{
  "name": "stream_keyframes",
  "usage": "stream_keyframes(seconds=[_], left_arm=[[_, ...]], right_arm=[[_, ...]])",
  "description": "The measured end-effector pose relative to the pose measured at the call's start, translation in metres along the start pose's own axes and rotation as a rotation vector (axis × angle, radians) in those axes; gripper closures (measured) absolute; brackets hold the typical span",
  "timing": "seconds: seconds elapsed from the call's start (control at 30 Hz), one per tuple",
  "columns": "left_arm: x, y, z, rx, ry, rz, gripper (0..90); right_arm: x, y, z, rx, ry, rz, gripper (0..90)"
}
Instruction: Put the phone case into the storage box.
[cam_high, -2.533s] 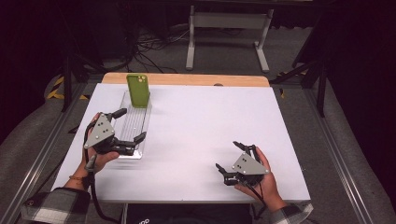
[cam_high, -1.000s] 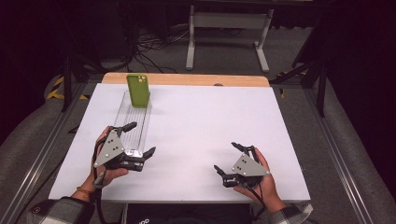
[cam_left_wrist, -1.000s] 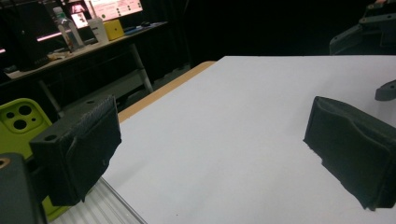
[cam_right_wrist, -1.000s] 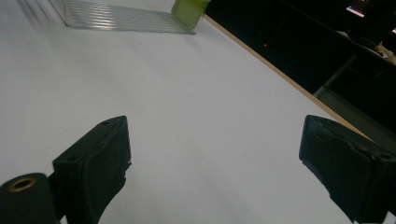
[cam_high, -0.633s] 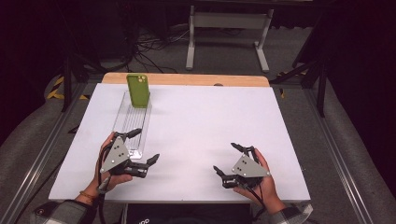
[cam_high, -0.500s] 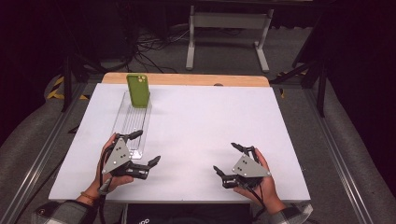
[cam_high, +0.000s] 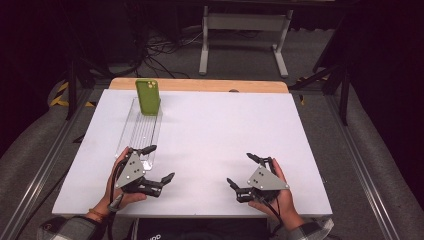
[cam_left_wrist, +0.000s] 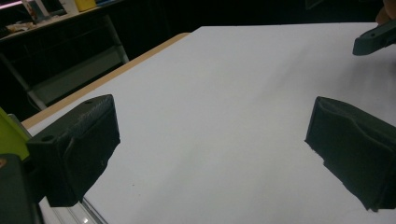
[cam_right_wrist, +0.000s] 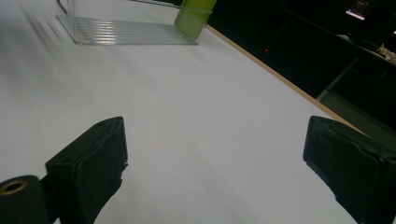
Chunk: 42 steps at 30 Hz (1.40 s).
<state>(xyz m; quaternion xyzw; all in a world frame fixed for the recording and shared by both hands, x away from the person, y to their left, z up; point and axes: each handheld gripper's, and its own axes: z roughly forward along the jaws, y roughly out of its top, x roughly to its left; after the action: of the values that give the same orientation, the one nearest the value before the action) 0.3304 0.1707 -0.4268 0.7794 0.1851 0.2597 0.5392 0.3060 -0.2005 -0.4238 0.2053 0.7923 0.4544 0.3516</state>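
A green phone (cam_high: 148, 96) stands upright at the far end of a long clear tray (cam_high: 135, 135) on the left of the white table (cam_high: 215, 125). My left gripper (cam_high: 160, 162) is open just right of the tray's near end, holding nothing. In the left gripper view, my left gripper (cam_left_wrist: 215, 144) faces bare tabletop, and a sliver of the phone (cam_left_wrist: 9, 135) shows at the left edge. Near the front right, my right gripper (cam_high: 240, 169) is open and holds nothing. In the right gripper view, my right gripper (cam_right_wrist: 215, 158) looks across the table at the tray (cam_right_wrist: 126, 28) and phone (cam_right_wrist: 194, 16).
A wooden strip (cam_high: 200, 85) runs along the table's far edge. Beyond it stands a grey metal frame (cam_high: 245, 35) on a dark floor with cables. A jaw of the right gripper (cam_left_wrist: 373, 39) appears in the top right of the left gripper view.
My left gripper has drawn back from the tray's near end toward the person and to the right, off the tray. The right gripper has stayed put.
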Motion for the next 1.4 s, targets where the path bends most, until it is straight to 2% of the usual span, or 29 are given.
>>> stream_keyframes(seconds=[0.27,0.3,0.57,0.67,0.73,0.83,0.9,1.07,1.1,1.2,1.27,1.33,1.4], left_arm=[[-0.005,-0.005,0.003,0.027,-0.009,0.018,4.5],[-0.006,-0.006,0.004,0.025,-0.014,0.006,4.4],[-0.007,-0.009,0.006,0.049,-0.027,0.003,4.1],[-0.008,-0.012,0.007,0.051,-0.049,-0.018,3.7],[-0.009,-0.013,0.008,0.063,-0.048,-0.007,3.5],[-0.011,-0.016,0.01,0.077,-0.062,-0.029,3.4],[-0.012,-0.018,0.012,0.088,-0.053,-0.025,3.4],[-0.012,-0.018,0.011,0.081,-0.054,-0.035,3.5],[-0.012,-0.018,0.011,0.077,-0.061,-0.048,3.6],[-0.009,-0.017,0.009,0.068,-0.045,-0.042,3.7],[-0.008,-0.017,0.009,0.064,-0.048,-0.059,3.7],[-0.007,-0.016,0.008,0.064,-0.042,-0.046,3.7],[-0.007,-0.016,0.008,0.05,-0.041,-0.062,3.7]], right_arm=[[0.0,0.0,0.001,0.002,0.004,-0.002,7.3],[0.001,0.0,0.001,0.003,0.006,0.001,7.2],[0.002,-0.001,0.001,0.001,0.015,-0.004,7.3],[0.003,-0.001,0.002,0.003,0.018,-0.012,7.3],[0.003,-0.002,0.002,0.002,0.021,-0.013,7.2],[0.003,-0.002,0.002,0.004,0.022,-0.009,7.3],[0.003,-0.001,0.001,0.0,0.026,-0.007,7.3],[0.004,-0.002,0.003,0.003,0.04,-0.011,7.3],[0.004,-0.002,0.003,0.005,0.043,-0.013,7.3],[0.005,-0.001,0.003,0.001,0.05,-0.011,7.3],[0.004,-0.001,0.002,-0.003,0.052,-0.014,7.3],[0.004,-0.002,0.002,-0.004,0.052,-0.013,7.3],[0.004,-0.002,0.002,-0.005,0.052,-0.016,7.3]])
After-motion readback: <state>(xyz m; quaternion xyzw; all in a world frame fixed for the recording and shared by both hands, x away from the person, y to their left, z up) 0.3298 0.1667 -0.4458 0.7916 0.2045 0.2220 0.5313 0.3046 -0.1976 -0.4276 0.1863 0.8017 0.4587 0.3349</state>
